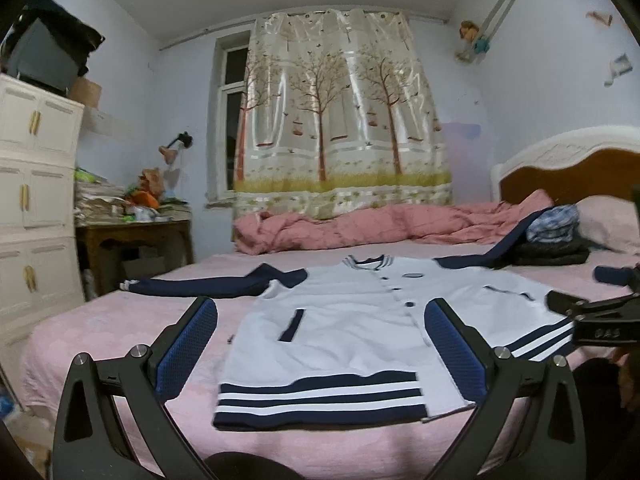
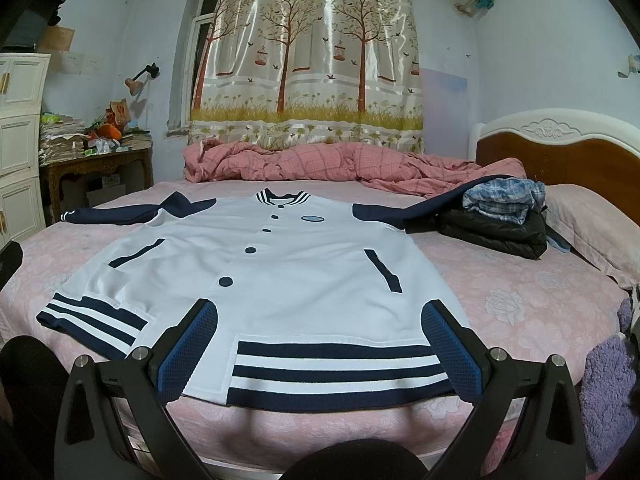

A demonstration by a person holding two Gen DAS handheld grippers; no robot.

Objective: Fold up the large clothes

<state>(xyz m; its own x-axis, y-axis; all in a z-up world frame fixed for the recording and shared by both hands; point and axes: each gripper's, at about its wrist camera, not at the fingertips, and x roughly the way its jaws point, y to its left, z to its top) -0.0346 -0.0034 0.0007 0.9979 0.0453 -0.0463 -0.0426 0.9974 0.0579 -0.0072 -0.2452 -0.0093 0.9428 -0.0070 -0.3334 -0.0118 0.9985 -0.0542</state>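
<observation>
A white varsity jacket with navy sleeves and a striped hem lies flat, front up and buttoned, on the pink bed. Its hem faces me near the bed's front edge. My left gripper hovers open over the hem's left half, its blue pads apart with nothing between them. In the right wrist view the jacket fills the middle, and my right gripper is open above the hem's right half. The left sleeve stretches out sideways. The right sleeve runs back toward the clothes pile.
A crumpled pink quilt lies along the far side of the bed. Folded dark and plaid clothes sit beside a pillow by the headboard. A white cabinet and a cluttered desk stand on the left.
</observation>
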